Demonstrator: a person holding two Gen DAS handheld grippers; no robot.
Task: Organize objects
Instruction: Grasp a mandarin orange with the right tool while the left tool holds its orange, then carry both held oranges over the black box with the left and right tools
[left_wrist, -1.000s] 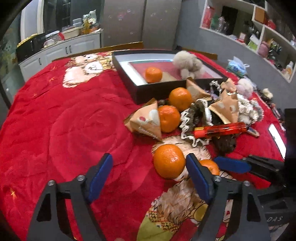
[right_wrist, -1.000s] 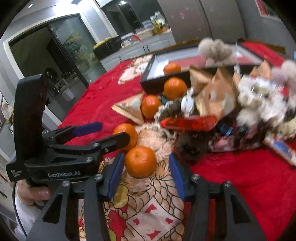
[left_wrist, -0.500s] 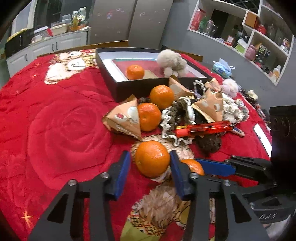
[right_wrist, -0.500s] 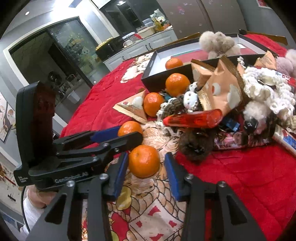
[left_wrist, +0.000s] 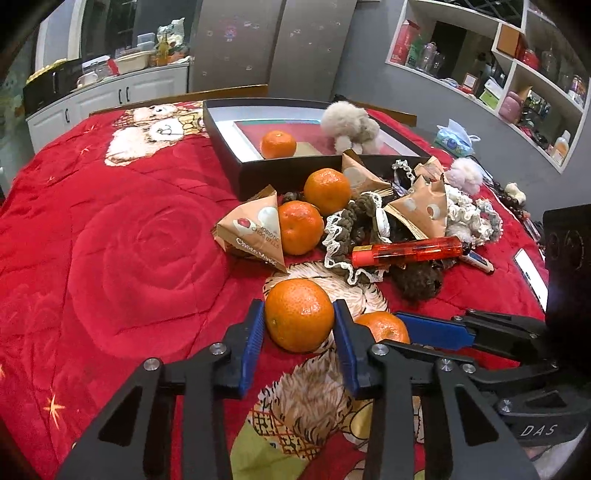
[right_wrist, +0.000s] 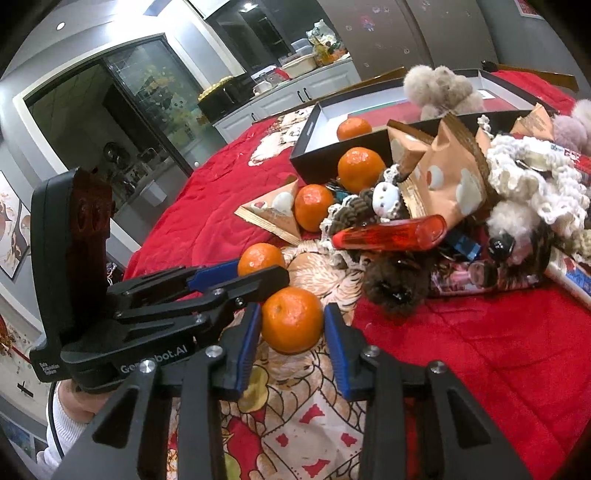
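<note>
My left gripper (left_wrist: 299, 325) is shut on a tangerine (left_wrist: 299, 314) that rests on the red blanket. My right gripper (right_wrist: 291, 325) is shut on a second tangerine (right_wrist: 291, 319) just beside it; that fruit shows in the left wrist view (left_wrist: 384, 326), and the left one in the right wrist view (right_wrist: 260, 258). Two more tangerines (left_wrist: 299, 227) (left_wrist: 327, 190) lie in front of a black box (left_wrist: 236, 162). The box holds another tangerine (left_wrist: 277, 144) and a beige plush toy (left_wrist: 349, 125).
A pile lies right of the tangerines: triangular snack packets (left_wrist: 255, 230), an orange lighter (left_wrist: 406, 251), lace scrunchies (left_wrist: 469, 214), a dark furry toy (left_wrist: 417, 277), pompoms (left_wrist: 465, 175). A phone (left_wrist: 532, 273) lies at the right edge. Shelves stand along the right wall.
Both grippers have closed from wide open onto their tangerines. The left gripper has moved forward around its fruit.
</note>
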